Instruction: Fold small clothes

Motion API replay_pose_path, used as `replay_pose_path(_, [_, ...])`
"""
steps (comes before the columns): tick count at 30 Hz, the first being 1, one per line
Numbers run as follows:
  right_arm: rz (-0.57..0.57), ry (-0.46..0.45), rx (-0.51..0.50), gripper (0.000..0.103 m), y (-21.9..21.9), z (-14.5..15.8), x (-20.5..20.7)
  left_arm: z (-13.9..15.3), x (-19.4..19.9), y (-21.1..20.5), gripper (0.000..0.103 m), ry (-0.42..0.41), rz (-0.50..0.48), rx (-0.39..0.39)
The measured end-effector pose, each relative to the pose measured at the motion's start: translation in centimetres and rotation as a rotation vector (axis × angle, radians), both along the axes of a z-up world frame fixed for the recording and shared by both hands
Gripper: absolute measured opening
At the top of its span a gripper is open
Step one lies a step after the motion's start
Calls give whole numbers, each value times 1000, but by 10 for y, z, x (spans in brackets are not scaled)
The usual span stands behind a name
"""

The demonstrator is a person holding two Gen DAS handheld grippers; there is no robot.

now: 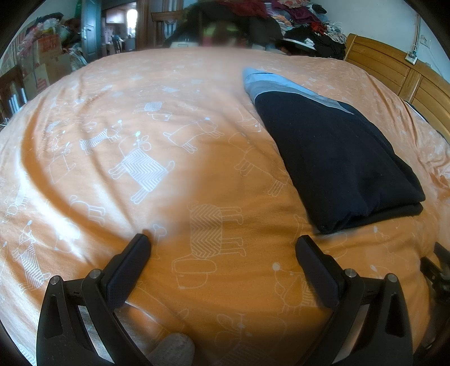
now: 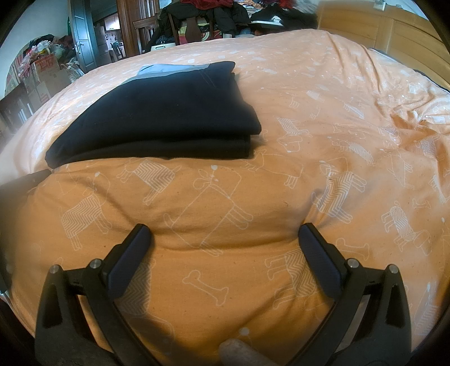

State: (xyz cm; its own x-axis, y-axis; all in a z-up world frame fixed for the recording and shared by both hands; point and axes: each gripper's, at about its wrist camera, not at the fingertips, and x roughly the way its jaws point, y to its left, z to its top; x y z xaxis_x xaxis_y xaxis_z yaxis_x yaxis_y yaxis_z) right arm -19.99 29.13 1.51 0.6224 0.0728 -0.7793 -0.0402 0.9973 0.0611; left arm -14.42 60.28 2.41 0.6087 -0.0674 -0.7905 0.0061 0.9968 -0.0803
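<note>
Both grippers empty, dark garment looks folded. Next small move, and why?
Probably lift both grippers clear and go for the next piece. The dark garment already lies folded in stacked layers on the orange bedspread. The left gripper and right gripper are open, empty and short of its near edge. A clothes pile waits beyond the bed.

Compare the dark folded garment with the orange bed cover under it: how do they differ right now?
The folded garment is plain navy with a light blue-grey panel at its far end; the bed cover is orange with white dog outlines. The garment is stacked in neat layers, while the cover lies spread out and rumpled. Neither is gripped: left gripper and right gripper are both open.
</note>
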Motion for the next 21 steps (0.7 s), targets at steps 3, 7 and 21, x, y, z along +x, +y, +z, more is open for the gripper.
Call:
replay_pose_path(3, [0, 0, 0, 103, 0, 0, 0, 0, 0, 0, 103, 0, 0, 0])
replay_pose_path(7, [0, 0, 0, 103, 0, 0, -1, 0, 0, 0, 103, 0, 0, 0])
replay_pose_path(21, [14, 29, -42, 103, 3, 10, 8, 9, 1, 1, 103, 23, -13, -11])
